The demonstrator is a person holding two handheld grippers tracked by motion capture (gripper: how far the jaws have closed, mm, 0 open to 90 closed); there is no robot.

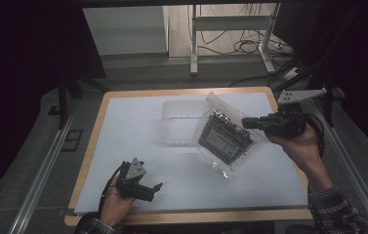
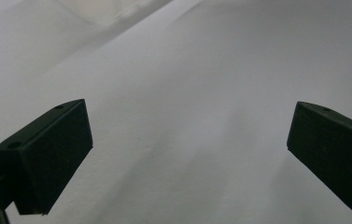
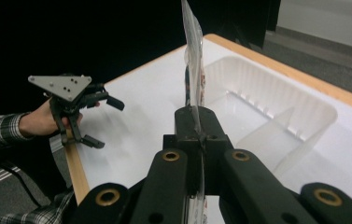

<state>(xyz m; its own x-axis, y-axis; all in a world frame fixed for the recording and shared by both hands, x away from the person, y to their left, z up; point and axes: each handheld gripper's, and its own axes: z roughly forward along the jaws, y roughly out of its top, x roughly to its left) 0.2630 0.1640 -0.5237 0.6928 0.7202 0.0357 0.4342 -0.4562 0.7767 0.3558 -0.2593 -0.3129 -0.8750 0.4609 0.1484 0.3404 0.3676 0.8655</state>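
Black jaws of the right gripper (image 1: 250, 123) are squeezed tight on the edge of a clear plastic bag (image 1: 223, 135), and the bag hangs up off the table. In the right gripper view the bag (image 3: 193, 60) is seen edge-on, a thin see-through sheet standing straight up from between the two closed jaws. Inside the bag is a dark, flat thing with green on it; it is too small to tell what it is. In the high view the bag is tilted, with its top corner by the gripper and its low corner down near the white sheet (image 1: 137, 131) that covers the table. Just behind and under the bag sits a clear plastic tray (image 1: 176, 122), and the bag covers the tray's right side. In the right gripper view the tray (image 3: 276, 100) is to the right of the bag and has a wall that splits it into parts. A hand (image 1: 301, 146) with a checked sleeve holds this gripper. The left gripper (image 1: 153, 191) is well apart from the bag, low at the near edge of the table. Its jaws are spread wide with nothing between them, just above the white sheet. The table (image 1: 96, 126) has a wooden rim.
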